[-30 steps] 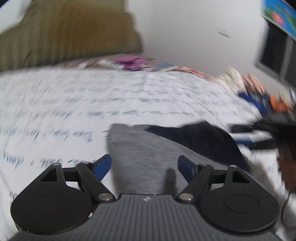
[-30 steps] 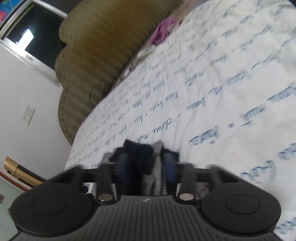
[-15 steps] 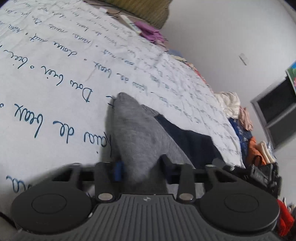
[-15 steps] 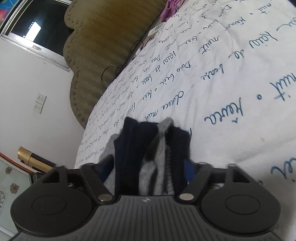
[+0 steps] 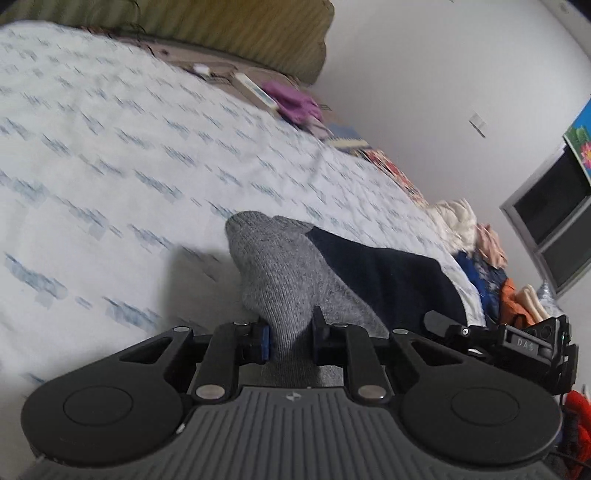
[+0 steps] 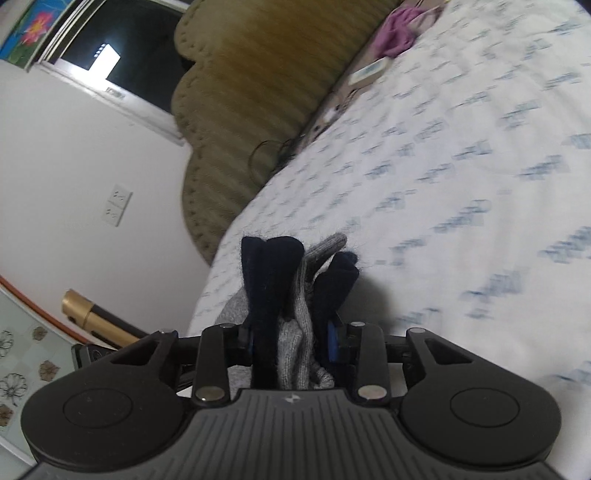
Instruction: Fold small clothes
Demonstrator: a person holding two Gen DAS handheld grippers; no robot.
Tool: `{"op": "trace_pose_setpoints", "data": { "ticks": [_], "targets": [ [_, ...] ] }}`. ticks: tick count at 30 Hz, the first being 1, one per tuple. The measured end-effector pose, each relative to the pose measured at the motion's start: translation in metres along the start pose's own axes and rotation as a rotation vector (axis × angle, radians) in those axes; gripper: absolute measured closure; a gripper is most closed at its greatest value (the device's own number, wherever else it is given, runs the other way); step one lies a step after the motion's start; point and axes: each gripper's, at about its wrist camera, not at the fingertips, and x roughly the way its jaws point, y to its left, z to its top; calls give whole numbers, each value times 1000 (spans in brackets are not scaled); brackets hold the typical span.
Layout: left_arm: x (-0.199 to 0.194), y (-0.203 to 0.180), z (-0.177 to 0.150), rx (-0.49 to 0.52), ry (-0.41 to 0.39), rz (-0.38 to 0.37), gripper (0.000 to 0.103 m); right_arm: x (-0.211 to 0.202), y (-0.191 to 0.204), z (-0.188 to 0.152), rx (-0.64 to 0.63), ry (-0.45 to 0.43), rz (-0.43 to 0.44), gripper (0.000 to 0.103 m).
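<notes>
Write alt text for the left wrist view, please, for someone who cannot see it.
The left gripper has just closed its fingers on the grey end of a grey and navy knitted garment, above a white bedspread printed with blue writing. Beyond lie an olive headboard and piled clothes.

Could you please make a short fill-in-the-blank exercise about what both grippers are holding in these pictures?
1. The left gripper is shut on the ____ part of the sock.
2. The right gripper pinches grey and ____ fabric.
3. The bedsheet is white with ____ writing.

Missing words: grey; navy; blue
</notes>
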Motion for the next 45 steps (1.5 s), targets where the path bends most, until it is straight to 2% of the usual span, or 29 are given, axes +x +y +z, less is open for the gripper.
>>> {"op": "trace_pose_setpoints", "data": {
  "ticks": [4,6,9,10,12,13,14,15,18,22,25,27,28,29,30,31,38,41,43,45],
  "targets": [
    [-11,26,25,-8,3,77,82,52,4,4,28,53,16,70],
    [-3,40,29,-12,31,121,81,80,-2,4,33,86,-27,69],
    [15,56,21,-8,85,138,76,103,-18,4,54,109,-128,56],
    [14,59,17,-14,78,123,66,101,-22,3,65,107,-122,55],
    [1,62,10,-53,50,78,55,86,-23,2,85,93,-108,49],
    [-9,64,5,-74,35,45,45,75,-21,1,75,87,-112,42],
    [-20,65,-2,-97,16,16,39,62,-19,-1,62,81,-117,39],
    [-31,65,-11,-114,5,-5,39,48,-19,-3,57,77,-122,39],
    [-62,64,-45,-177,5,-57,39,7,-16,-21,29,102,-133,39],
    [-72,58,-91,-235,90,-128,40,-19,-12,-54,-21,168,-182,39],
    [-66,47,-110,-204,104,-115,41,-17,-4,-70,-46,202,-187,39],
    [-63,40,-110,-195,107,-99,46,-13,0,-76,-31,218,-165,39],
    [-60,38,-108,-194,109,-78,74,-10,0,-79,-22,224,-158,40],
    [-57,37,-106,-195,120,-61,86,-7,2,-81,-21,221,-170,48],
    [-55,38,-104,-195,131,-52,87,-4,5,-83,-33,217,-189,61],
    [-55,38,-101,-185,137,-46,87,-1,7,-84,-29,228,-207,83],
    [-107,30,-75,-32,56,-2,90,-2,38,-103,-37,234,-101,87],
    [-110,41,-82,-26,82,40,89,4,35,-119,-18,252,-95,87],
    [-100,52,-94,-36,120,76,89,8,25,-128,2,259,-130,87],
    [-96,56,-105,-7,125,94,82,6,16,-130,37,242,-123,87]
  ]
}}
